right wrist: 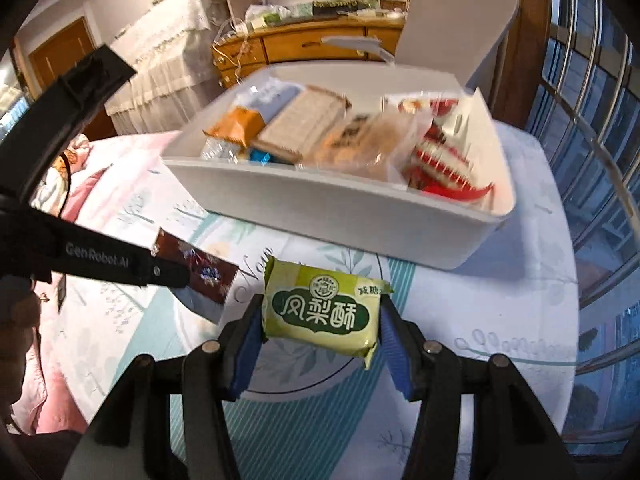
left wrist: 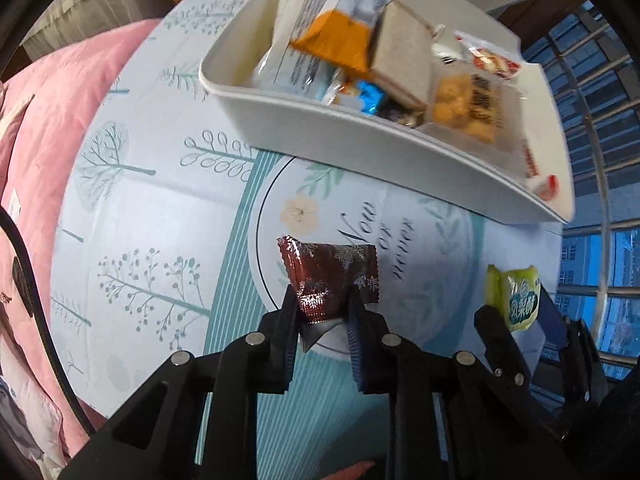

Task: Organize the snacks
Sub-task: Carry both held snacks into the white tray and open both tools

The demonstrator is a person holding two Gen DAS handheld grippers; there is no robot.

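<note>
- The green pineapple-cake packet sits clamped between the two blue pads of the right gripper, lifted clear of the patterned tablecloth, its long axis running crosswise between the fingers and its printed face turned up toward the camera
- The dark red snowflake-print snack is pinched the same way in the left gripper, held by its lower end so most of the wrapper stands out beyond the fingertips
- Both claws are therefore closed on a load; neither is free
- The white bin lies straight ahead of both grippers, beyond the held packets, resting on the cloth and already crowded with an orange packet, a tan boxed snack, a clear bag of biscuits and red-and-white wrappers
- The relation that matters: the bin's near wall stands between each packet and the inside, so each snack likely has to rise over that rim and go forward before release
- From the right wrist view the green packet looks nearer the rim than the red one, which hangs off to the left and lower, so the right hand seems better placed to drop first
- Free room in the bin appears small; the clearest gap seems to be near the front left corner, though the blur makes this uncertain
</note>
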